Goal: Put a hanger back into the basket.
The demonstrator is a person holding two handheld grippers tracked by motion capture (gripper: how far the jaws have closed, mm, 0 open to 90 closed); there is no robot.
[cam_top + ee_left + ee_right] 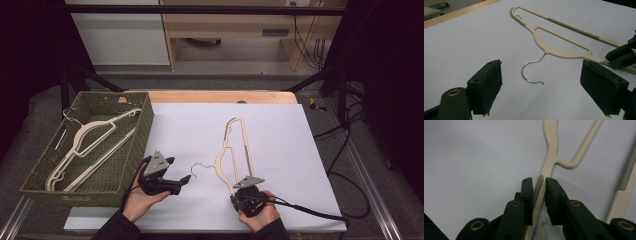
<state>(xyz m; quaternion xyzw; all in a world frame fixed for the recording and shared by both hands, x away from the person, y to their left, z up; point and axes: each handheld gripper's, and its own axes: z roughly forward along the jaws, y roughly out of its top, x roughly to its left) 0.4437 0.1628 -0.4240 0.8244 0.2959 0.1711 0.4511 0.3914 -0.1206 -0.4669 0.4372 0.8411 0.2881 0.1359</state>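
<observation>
A cream plastic hanger (pixel 220 161) (pixel 544 45) lies flat on the white board (pixel 190 125), its wire hook (pixel 199 166) (pixel 523 68) pointing left toward my left gripper. My right gripper (pixel 239 190) (pixel 539 181) is shut on the ridged lower end of one hanger arm (pixel 551 135), near the board's front edge. My left gripper (pixel 179 169) (pixel 541 67) is held a little left of the hook with its jaws wide open and nothing between them; the hook lies just beyond the fingertips. The right gripper's black jaws (pixel 621 55) appear at the right edge of the left gripper view.
A green woven basket (pixel 142 130) stands at the left edge of the board with cream hangers (pixel 90 132) lying in it. A wooden table edge (pixel 215 96) runs along the back. A black cable (pixel 310 212) trails right from my right gripper.
</observation>
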